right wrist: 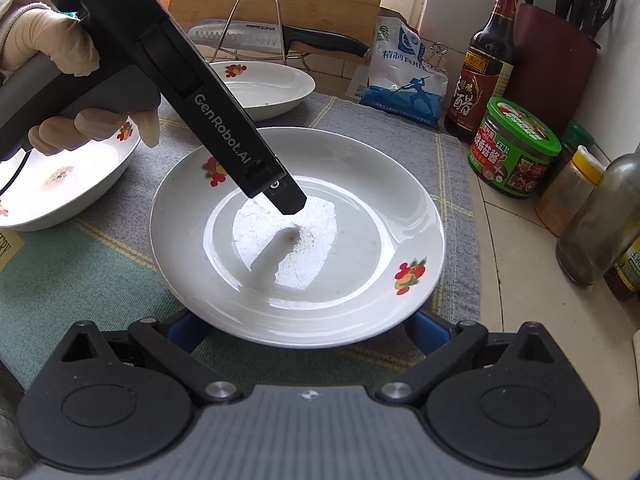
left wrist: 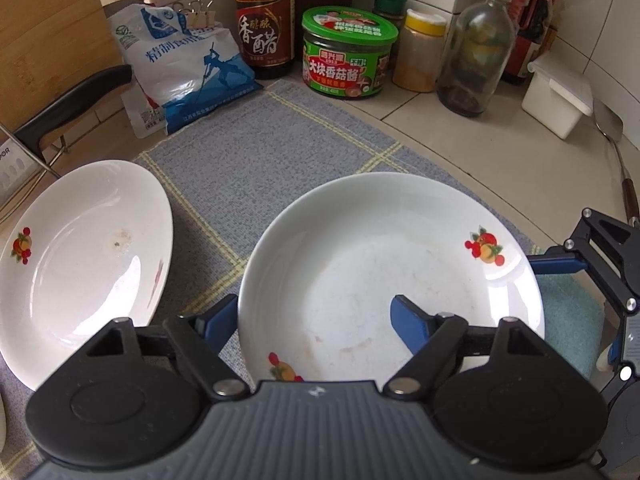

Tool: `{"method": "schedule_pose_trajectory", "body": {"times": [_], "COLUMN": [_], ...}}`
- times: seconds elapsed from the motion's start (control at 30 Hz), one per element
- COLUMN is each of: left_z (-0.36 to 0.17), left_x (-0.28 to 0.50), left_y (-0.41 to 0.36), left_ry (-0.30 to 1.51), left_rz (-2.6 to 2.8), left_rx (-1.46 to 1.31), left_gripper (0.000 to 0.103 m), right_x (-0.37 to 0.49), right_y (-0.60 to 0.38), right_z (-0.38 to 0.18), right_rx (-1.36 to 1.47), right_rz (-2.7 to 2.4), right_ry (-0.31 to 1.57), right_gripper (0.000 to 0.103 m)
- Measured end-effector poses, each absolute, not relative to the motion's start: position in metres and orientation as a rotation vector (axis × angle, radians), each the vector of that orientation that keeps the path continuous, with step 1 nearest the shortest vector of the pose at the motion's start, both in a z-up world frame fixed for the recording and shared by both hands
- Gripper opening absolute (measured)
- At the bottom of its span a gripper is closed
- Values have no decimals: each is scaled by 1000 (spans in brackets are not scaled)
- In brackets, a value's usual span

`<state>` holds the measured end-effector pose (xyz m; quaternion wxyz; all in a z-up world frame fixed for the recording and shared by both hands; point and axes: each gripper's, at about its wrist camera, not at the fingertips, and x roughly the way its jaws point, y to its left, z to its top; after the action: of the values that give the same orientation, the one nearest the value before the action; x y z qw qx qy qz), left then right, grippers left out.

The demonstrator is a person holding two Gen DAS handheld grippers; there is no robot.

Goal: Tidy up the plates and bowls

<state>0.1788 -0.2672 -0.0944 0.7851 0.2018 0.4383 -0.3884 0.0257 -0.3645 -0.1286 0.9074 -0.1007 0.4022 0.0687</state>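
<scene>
A white plate with fruit prints (left wrist: pixel 384 264) (right wrist: pixel 304 240) lies on a grey checked mat (left wrist: pixel 256 152). My left gripper (left wrist: pixel 316 320) is open, its left finger outside the plate's rim and its right finger (left wrist: pixel 412 324) over the plate's inside. My right gripper (right wrist: pixel 304 330) is open at the plate's other side, with blue fingers (right wrist: pixel 430 330) spread under its near rim. A second white plate (left wrist: pixel 80 260) (right wrist: pixel 260 84) lies to the left on the mat. A third dish (right wrist: pixel 68 184) sits under the hand holding the left gripper.
At the back stand a salt bag (left wrist: pixel 188 68), a vinegar bottle (left wrist: pixel 264 20), a green-lidded jar (left wrist: pixel 348 56), a spice jar (left wrist: pixel 420 52), a glass bottle (left wrist: pixel 476 48) and a white box (left wrist: pixel 560 96). A knife (right wrist: pixel 272 36) rests on a wire rack before a wooden board. A spatula (left wrist: pixel 612 136) lies at the right.
</scene>
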Motion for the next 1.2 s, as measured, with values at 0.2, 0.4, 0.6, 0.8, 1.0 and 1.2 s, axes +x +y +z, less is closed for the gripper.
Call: {"method": "schedule_pose_trajectory", "body": {"times": [0.2, 0.4, 0.6, 0.8, 1.0, 1.2], "left_z": [-85, -69, -45, -26, -14, -9], "left_x": [177, 171, 154, 130, 99, 62], "left_y": [-263, -259, -252, -238, -217, -189], "left_ry": [908, 868, 807, 754, 698, 635], "left_rz": [-824, -823, -828, -808, -743, -628], "left_rx": [439, 417, 374, 312, 250, 200], "left_gripper": [92, 93, 95, 96, 96, 97], "right_x": [22, 15, 4, -10, -24, -39], "right_y": [-364, -368, -368, -369, -371, -372], "right_z": [-127, -120, -107, -89, -75, -65], "right_rx": [-218, -209, -227, -217, -187, -138], "right_rz": [120, 85, 43, 15, -8, -30], "right_ry": [839, 858, 867, 831, 787, 733], "right_gripper": [103, 103, 103, 103, 103, 103]}}
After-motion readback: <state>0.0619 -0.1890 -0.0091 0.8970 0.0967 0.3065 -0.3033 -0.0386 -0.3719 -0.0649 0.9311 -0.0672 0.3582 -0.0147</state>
